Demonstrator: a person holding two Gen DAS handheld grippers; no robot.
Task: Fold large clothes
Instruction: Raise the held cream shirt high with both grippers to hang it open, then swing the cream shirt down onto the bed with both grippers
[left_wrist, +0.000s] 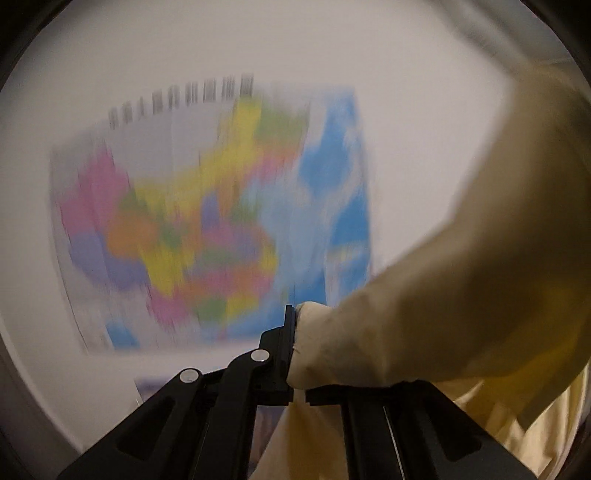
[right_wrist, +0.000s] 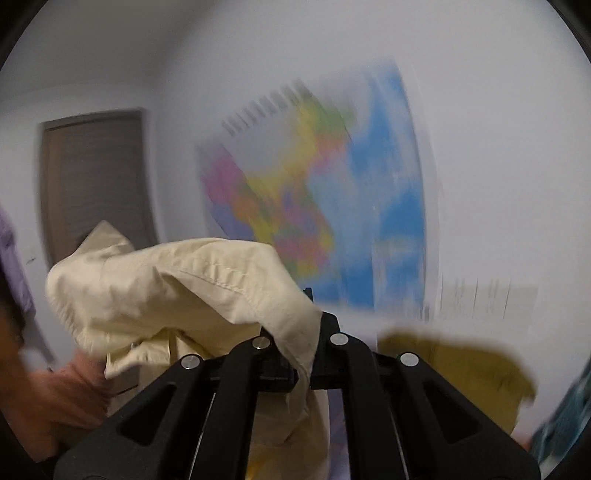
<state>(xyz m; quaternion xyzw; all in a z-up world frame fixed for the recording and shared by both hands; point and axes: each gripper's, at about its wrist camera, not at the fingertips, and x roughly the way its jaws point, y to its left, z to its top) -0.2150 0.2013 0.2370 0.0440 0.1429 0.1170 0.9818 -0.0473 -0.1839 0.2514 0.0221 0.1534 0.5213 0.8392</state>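
Garment: one cream garment (left_wrist: 461, 258), held up in the air in front of a wall; in the left wrist view it fills the right side of the frame, in the right wrist view (right_wrist: 177, 295) it bunches in the lower left and centre.
Left gripper (left_wrist: 297, 354): clenched on an edge of the garment at the lower centre of its view; cloth comes out between the jaws and hangs below them.
Right gripper (right_wrist: 304, 354): also clenched on the garment; a stitched hem lies over the jaws and runs down between them.
Done so far: the garment is picked up by two points and lifted. No fold is visible; the cloth is crumpled, not flat.
Left to do: I judge nearly all of the task. It must be spread, laid on a surface and folded. No such surface shows in either view.
Background: a coloured map (left_wrist: 207, 221) on the wall, strongly blurred; a brown door (right_wrist: 96, 184) at the left of the right wrist view.
Unclear: a skin-coloured blur (right_wrist: 55, 398) at the lower left may be a hand; a dark yellow shape (right_wrist: 461, 373) at the lower right I cannot identify.
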